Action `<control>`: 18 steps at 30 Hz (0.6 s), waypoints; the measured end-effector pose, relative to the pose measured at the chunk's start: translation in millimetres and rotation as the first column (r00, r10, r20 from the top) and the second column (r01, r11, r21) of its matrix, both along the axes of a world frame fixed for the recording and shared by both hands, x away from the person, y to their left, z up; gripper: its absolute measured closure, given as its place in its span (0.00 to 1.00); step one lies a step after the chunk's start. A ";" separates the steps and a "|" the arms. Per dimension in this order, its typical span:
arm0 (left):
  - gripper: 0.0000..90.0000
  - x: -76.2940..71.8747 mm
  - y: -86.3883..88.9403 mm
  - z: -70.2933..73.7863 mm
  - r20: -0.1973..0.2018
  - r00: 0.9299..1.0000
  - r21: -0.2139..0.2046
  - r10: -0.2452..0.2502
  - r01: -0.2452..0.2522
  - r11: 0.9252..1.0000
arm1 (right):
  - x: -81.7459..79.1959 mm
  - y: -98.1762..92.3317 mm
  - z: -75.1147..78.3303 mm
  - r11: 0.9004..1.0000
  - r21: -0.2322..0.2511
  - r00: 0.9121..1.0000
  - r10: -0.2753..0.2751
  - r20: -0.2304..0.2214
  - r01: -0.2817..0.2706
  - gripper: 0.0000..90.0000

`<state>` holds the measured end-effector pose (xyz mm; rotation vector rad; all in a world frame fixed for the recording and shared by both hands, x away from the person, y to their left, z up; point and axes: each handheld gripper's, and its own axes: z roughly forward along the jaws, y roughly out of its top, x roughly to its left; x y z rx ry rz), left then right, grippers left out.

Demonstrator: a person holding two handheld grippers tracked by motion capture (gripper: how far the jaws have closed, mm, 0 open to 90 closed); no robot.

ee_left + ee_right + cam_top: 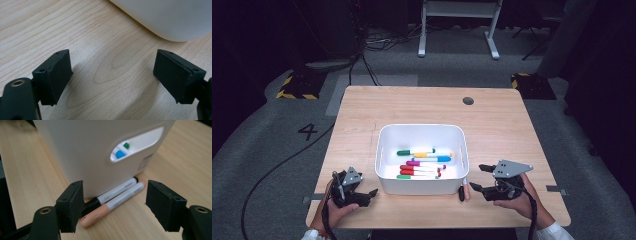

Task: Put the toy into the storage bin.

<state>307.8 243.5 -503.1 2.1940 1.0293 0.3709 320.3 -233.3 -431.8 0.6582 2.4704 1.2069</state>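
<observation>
A white bin (422, 186) stands mid-table with several coloured markers (424, 162) inside. Two markers lie on the table against its right wall: a black-capped marker (117, 191) and a peach-capped marker (120, 198). My right gripper (476, 177) sits low beside them, open, its jaws wide on either side of the pair (115, 202) and not pressing on them. Through the bin's handle slot I see a blue cap (120, 154) and a green cap (126, 145). My left gripper (371, 196) rests open over bare wood (112, 72), just off the bin's corner (170, 17).
The wooden table (362, 115) has a dark round grommet (468, 100) at the back right. Its front edge runs close under both hands. A white frame (459, 25) and cables stand on the floor beyond the table.
</observation>
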 end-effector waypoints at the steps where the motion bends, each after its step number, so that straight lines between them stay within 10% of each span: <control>1: 0.17 0.0 0.0 0.0 0.000 1.000 0.000 0.000 0.000 1.000 | 0.0 0.0 0.0 1.000 0.000 1.000 0.000 0.000 0.000 0.35; 18: 0.17 0.1 0.1 0.1 0.003 1.000 0.002 -0.003 0.003 1.000 | 10.4 11.3 -52.9 0.997 -0.064 0.995 -0.048 -0.091 0.042 0.36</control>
